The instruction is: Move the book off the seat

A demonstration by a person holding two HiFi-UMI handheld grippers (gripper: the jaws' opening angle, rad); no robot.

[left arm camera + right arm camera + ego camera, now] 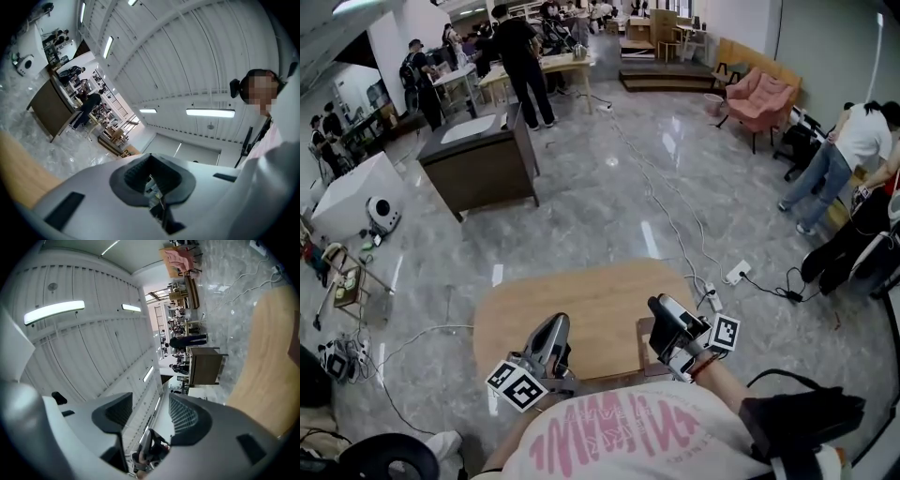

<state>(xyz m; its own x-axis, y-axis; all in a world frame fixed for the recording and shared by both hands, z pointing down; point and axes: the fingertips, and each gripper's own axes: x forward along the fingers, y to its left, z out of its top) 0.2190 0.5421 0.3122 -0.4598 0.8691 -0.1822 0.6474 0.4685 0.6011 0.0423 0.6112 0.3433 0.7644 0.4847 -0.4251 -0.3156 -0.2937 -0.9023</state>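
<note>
Both grippers are held up close to my chest, over the near edge of a rounded wooden table (581, 305). My left gripper (554, 325) (152, 177) points up and away, and its dark pads meet with nothing between them. My right gripper (662, 306) (150, 404) also tilts upward, with a clear gap between its pads and nothing in it. A small brown flat shape (643, 349) shows just below the right gripper at the table's edge; I cannot tell whether it is the book or the seat. No book is plainly in view.
Cables and a power strip (737, 273) lie on the glossy floor to the right of the table. A dark cabinet (483, 164) stands at the back left and a pink armchair (759, 98) at the back right. People stand at the back and at the right.
</note>
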